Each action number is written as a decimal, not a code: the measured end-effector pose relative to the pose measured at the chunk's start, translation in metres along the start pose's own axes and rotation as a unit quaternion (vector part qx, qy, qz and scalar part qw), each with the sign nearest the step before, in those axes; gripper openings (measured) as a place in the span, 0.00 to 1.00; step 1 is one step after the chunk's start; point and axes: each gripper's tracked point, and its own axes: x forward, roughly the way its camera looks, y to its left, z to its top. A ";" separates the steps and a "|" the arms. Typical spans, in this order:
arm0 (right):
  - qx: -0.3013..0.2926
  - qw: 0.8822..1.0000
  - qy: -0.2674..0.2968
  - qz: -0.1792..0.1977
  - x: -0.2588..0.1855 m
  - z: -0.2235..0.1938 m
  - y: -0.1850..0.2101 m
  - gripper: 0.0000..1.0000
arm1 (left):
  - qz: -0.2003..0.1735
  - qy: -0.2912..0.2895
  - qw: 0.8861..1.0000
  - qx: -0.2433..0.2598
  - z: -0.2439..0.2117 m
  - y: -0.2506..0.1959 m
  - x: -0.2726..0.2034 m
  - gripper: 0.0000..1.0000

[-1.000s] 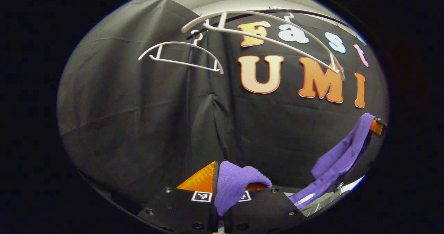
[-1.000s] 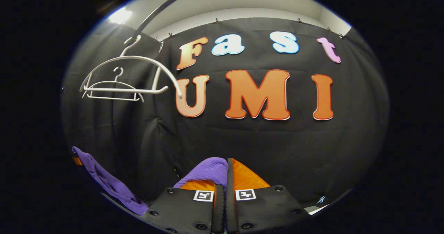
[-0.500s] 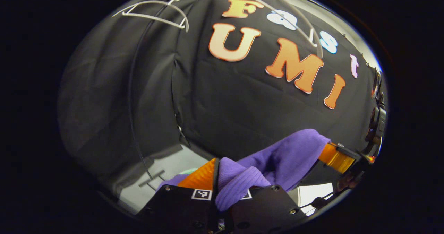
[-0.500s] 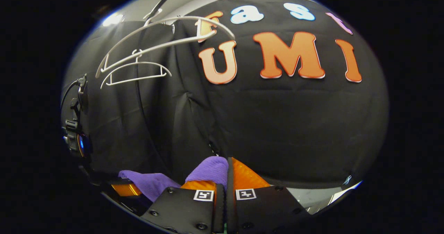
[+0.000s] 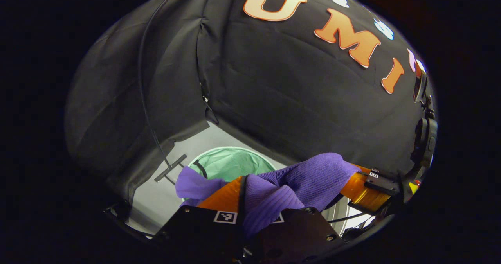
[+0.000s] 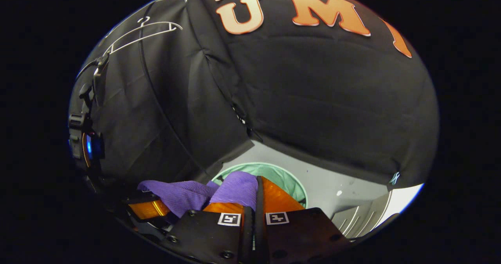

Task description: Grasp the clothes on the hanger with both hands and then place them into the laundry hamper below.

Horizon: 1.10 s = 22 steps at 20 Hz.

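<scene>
The left gripper point(image 5: 250, 201) has its jaws pinched tight on a fold of the purple garment point(image 5: 309, 180), which bunches up between its fingers and spreads to the right toward the right gripper point(image 5: 366, 189), seen at the lower right edge of the left gripper view with the cloth running into its jaws. In the right gripper view, the right gripper point(image 6: 256, 193) likewise has its jaws closed on a rounded wad of the purple garment point(image 6: 236, 185), and the cloth stretches left to the left gripper point(image 6: 146, 209) low at the left. The garment hangs between the two grippers, held above the green laundry hamper point(image 5: 231, 163), whose round open mouth point(image 6: 283, 174) stands on the pale floor point(image 6: 344, 185) just beyond the fingers. A white hanger point(image 6: 141, 33) hangs bare high up at the left against the black cloth wall point(image 6: 313, 84).
</scene>
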 end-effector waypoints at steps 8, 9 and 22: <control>-0.019 0.993 0.117 0.014 0.026 -0.068 0.007 0.35 | 0.034 0.061 0.997 -0.015 -0.034 0.018 0.010 0.27; -0.019 0.992 0.120 0.019 0.028 -0.070 0.010 0.34 | 0.034 0.064 0.997 -0.020 -0.035 0.017 0.009 0.50; 0.008 0.994 0.106 0.005 0.022 -0.067 0.005 0.99 | 0.055 0.007 0.998 -0.041 -0.020 0.051 -0.011 0.98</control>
